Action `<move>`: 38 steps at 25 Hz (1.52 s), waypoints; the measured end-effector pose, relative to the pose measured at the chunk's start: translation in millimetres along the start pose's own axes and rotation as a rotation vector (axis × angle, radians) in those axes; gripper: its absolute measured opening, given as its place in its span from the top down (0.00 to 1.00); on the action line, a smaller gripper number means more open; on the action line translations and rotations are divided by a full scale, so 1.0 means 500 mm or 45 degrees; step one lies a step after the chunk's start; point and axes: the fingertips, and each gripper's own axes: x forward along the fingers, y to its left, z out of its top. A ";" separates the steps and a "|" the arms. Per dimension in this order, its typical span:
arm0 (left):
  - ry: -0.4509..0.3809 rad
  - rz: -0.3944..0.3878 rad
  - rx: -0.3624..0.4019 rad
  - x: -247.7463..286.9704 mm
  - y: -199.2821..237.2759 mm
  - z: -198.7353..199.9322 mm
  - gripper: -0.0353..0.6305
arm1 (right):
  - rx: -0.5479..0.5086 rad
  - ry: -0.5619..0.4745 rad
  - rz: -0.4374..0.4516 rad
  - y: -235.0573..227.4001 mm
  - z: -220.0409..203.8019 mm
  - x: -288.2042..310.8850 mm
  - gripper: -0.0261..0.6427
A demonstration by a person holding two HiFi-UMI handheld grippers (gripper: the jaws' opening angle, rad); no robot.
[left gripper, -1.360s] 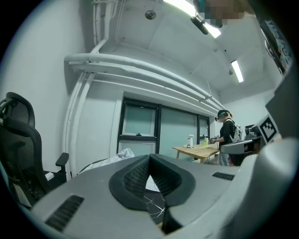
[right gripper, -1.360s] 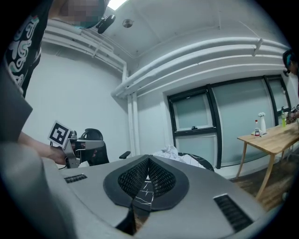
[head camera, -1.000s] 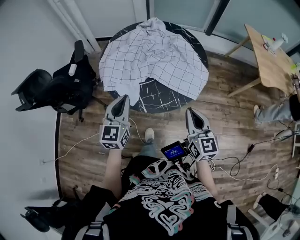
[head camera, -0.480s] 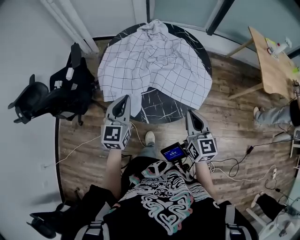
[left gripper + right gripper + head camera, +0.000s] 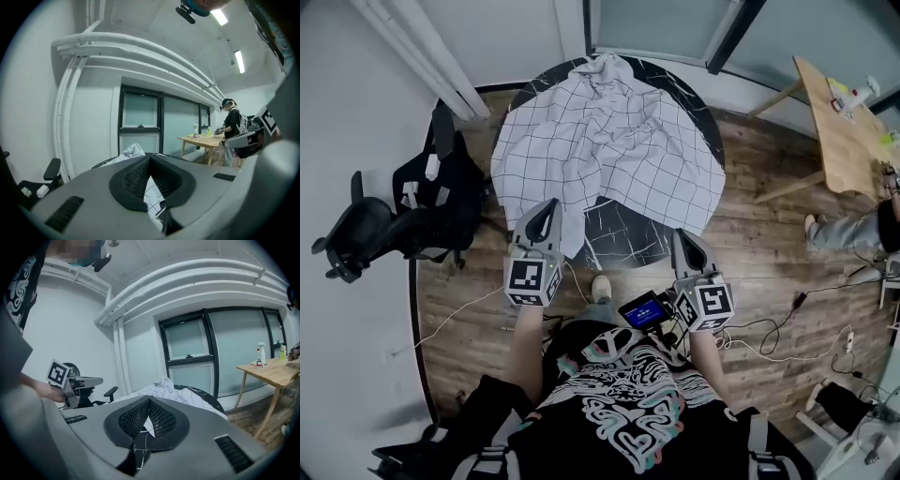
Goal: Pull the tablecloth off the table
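1. At the far left of the head view, a black office chair [image 5: 403, 220] stands on the wooden floor [image 5: 469, 309], close beside a round black marble worktop [image 5: 614, 230].
2. The left tongs [image 5: 550, 206] are held out in front of the person and point towards the worktop. Their jaws are pressed together with nothing between them. In the head view the tip overlaps the near left corner of the tablecloth [image 5: 609, 150], where it hangs over the rim. Whether they touch cannot be told.
3. In the left gripper view, the closed left tongs [image 5: 150, 157] have checked tablecloth [image 5: 133, 150] showing just beyond and below them.
4. The white tablecloth, with thin dark grid lines, lies rumpled over most of the worktop and is bunched at the far edge. It leaves bare a wedge of marble at the near side, between the two tongs.
5. The right tongs [image 5: 682, 236] are likewise fully closed and empty. Their tip is at the worktop's near right rim, just short of the cloth's hanging right hem.
6. In the right gripper view, the right tongs [image 5: 149, 401] aim at the cloth's near edge [image 5: 173, 387], with veined marble [image 5: 201, 392] beside it.
7. A small lit screen [image 5: 645, 309] sits just left of the right tongs' marker cube.
8. At the far right stand a wooden table [image 5: 844, 122] and a second person [image 5: 862, 225], well apart from the worktop.
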 end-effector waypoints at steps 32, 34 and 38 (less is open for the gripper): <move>-0.052 0.145 0.030 0.100 0.129 0.039 0.92 | 0.021 -0.131 0.007 -0.045 0.093 0.182 0.97; -0.053 0.152 0.029 0.114 0.135 0.041 0.92 | 0.048 -0.133 0.027 -0.047 0.098 0.199 0.97; -0.056 0.168 0.031 0.135 0.146 0.049 0.92 | 0.047 -0.156 0.068 -0.047 0.116 0.222 0.97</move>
